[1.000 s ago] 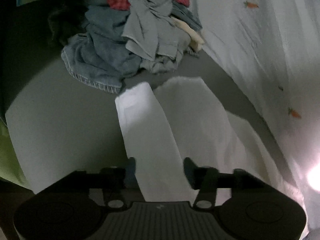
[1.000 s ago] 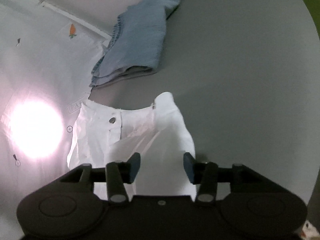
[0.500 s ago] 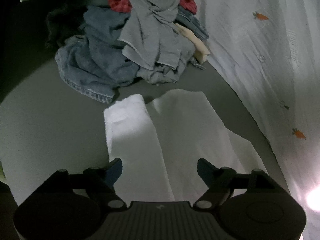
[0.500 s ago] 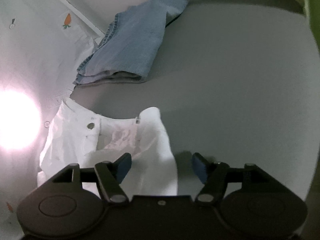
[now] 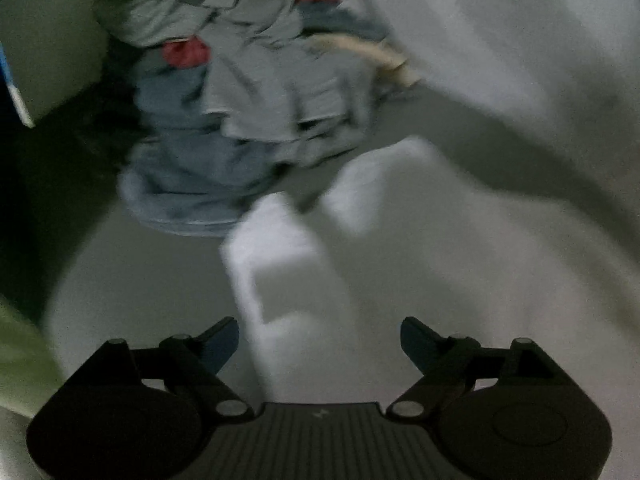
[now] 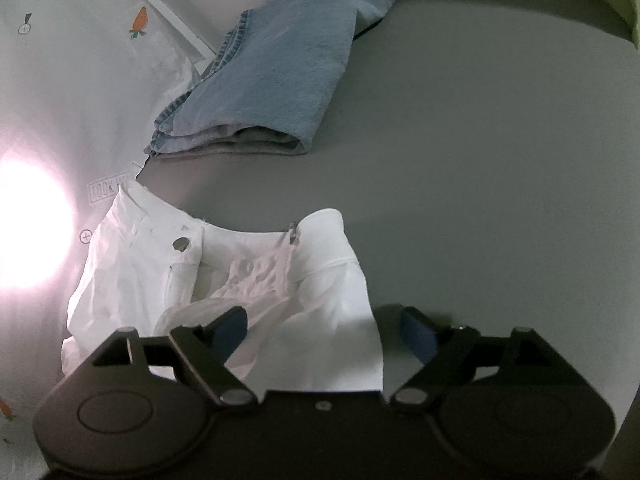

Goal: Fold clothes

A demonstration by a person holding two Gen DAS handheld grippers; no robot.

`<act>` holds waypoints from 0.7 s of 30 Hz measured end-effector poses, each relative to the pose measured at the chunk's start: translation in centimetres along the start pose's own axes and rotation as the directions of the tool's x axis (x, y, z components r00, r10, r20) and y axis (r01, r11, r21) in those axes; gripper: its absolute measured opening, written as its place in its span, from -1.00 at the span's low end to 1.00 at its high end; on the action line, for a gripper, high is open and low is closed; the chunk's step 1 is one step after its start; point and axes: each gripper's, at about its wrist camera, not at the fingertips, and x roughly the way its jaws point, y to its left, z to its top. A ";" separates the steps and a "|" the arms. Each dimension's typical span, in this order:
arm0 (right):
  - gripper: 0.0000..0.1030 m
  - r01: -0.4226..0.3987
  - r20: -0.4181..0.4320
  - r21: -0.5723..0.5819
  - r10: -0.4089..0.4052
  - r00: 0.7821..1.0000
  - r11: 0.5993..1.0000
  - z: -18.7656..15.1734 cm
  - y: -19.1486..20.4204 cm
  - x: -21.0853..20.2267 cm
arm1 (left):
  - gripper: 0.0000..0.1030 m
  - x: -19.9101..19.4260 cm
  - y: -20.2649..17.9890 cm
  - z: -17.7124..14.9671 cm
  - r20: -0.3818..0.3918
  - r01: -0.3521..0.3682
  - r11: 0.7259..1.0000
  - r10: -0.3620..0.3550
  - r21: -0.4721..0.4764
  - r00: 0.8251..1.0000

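Faintly, boxed "LOOK" print, carrot sheet

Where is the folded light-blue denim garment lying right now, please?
In the right wrist view, the folded light-blue denim garment lies at upper centre on the grey surface, beyond the white trousers, beside the carrot-print white sheet.

Dim, left view motion-blurred — glare left, right view

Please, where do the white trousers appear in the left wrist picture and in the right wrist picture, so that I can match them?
Left wrist: the white trousers show their blurred leg ends at centre, below the pile of unfolded clothes.
Right wrist: their waist, with the button, lies at lower left, below the folded jeans.
Shared landmark: the grey surface under the trousers.
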 end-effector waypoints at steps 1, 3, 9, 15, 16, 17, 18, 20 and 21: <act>0.66 -0.002 -0.002 0.001 0.002 1.000 1.000 0.0 -0.1 0.0 | 0.47 0.2 0.6 -0.2 -0.013 -0.028 1.000 0.028 -0.010 1.000; 0.61 -0.014 -0.002 0.020 0.014 1.000 1.000 0.2 -0.6 -0.2 | 0.08 0.6 2.9 -0.9 -0.063 -0.016 0.994 0.009 -0.105 0.998; -0.24 -0.097 -0.004 0.127 0.098 0.995 0.987 0.4 -2.6 0.1 | -0.22 3.9 8.6 -2.8 -0.144 0.175 0.881 -0.262 -0.439 0.954; -0.69 -0.113 0.003 0.168 0.114 0.994 0.979 0.7 -2.7 0.5 | -0.94 4.1 7.3 -2.4 -0.121 0.138 0.873 -0.218 -0.468 0.968; -0.79 -0.127 0.001 0.195 0.130 0.992 0.973 0.7 -2.8 0.5 | -0.95 4.0 7.0 -2.0 -0.121 0.137 0.869 -0.219 -0.476 0.968; -0.83 -0.151 0.010 0.244 0.153 0.988 0.958 0.8 -2.9 0.4 | -0.95 3.8 6.8 -1.3 -0.114 0.152 0.855 -0.237 -0.496 0.965; -0.86 -0.191 0.028 0.268 0.191 0.981 0.944 1.3 -2.2 -0.1 | -0.96 3.3 6.4 -0.1 -0.094 0.178 0.841 -0.261 -0.510 0.961; -0.88 -0.281 0.069 0.298 0.273 0.960 0.912 2.6 -0.1 -1.2 | -0.96 2.1 4.9 3.2 -0.036 0.248 0.819 -0.310 -0.517 0.950; -0.89 -0.337 0.089 0.290 0.325 0.941 0.896 3.7 2.4 -2.3 | -0.96 1.4 3.6 5.6 0.001 0.295 0.807 -0.343 -0.512 0.940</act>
